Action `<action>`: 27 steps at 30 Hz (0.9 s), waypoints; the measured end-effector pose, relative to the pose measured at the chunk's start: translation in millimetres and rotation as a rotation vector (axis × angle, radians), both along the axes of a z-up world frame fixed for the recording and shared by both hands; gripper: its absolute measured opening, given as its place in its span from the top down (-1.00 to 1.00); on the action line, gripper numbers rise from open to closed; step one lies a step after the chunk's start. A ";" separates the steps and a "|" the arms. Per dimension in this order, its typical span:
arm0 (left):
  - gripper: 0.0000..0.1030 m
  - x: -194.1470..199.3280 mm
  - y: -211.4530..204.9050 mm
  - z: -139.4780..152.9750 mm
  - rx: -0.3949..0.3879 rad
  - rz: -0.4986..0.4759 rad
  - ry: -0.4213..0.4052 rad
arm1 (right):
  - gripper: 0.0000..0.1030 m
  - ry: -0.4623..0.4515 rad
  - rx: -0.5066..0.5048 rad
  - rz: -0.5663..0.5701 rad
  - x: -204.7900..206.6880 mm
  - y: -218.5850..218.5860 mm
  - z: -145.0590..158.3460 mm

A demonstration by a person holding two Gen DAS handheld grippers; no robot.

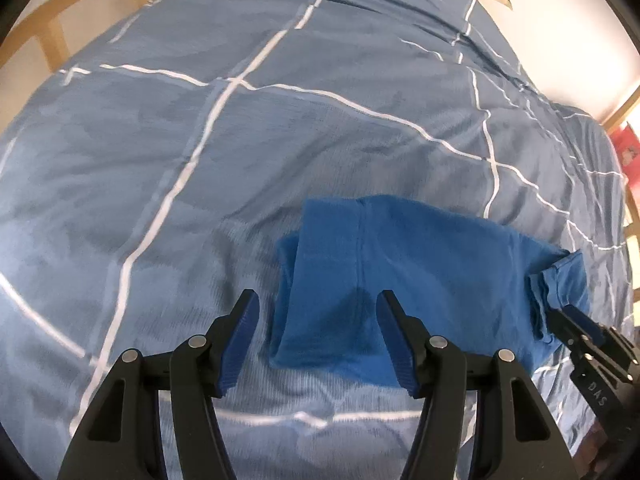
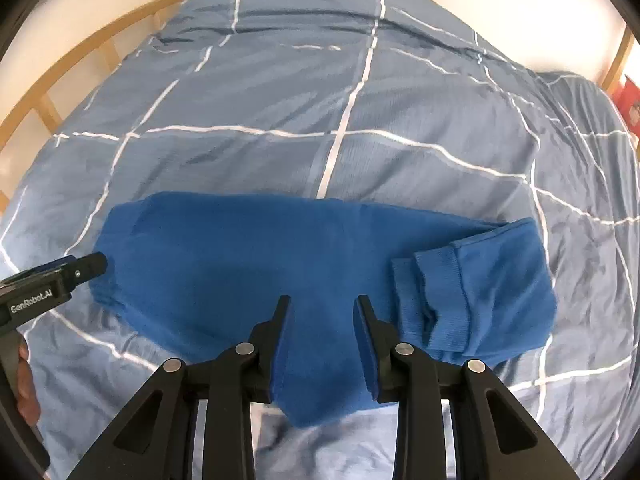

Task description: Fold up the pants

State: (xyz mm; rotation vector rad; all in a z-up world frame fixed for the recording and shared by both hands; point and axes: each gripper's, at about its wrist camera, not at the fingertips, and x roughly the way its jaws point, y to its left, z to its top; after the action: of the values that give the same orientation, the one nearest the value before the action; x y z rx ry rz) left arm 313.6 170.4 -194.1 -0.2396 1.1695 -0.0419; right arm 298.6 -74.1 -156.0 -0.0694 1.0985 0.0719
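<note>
Blue pants lie folded lengthwise across the bed, with the ribbed cuffs doubled back at the right end. In the left wrist view the pants lie in front and to the right. My left gripper is open, its jaws on either side of the pants' left end, just above the cloth. My right gripper is open over the near edge of the pants, with the cloth between its fingers. Each gripper shows in the other's view, the right one at the cuffs, the left one at the left end.
The bed is covered by a blue-grey duvet with white grid lines. A wooden bed rail curves along the left side. A white wall lies behind, and a red object sits at the far right.
</note>
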 end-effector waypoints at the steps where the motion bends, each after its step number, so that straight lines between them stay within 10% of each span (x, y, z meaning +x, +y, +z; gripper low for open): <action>1: -0.12 4.1 2.3 -3.2 -0.005 -0.006 0.003 | 0.39 0.003 -0.001 -0.008 1.8 1.4 -1.9; 22: -0.03 53.3 38.5 -80.2 -0.378 -0.013 0.153 | 0.39 0.078 -0.039 -0.042 21.0 36.5 -49.9; 27: 0.21 55.8 34.5 -75.6 -0.368 -0.041 0.158 | 0.39 0.097 -0.019 -0.060 24.3 37.8 -60.2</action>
State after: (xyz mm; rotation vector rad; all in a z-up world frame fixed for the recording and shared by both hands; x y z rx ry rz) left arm 369.4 204.9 -269.7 -0.5519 1.3202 -0.2802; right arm 323.0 -36.4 -216.2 -0.0507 1.1977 0.0110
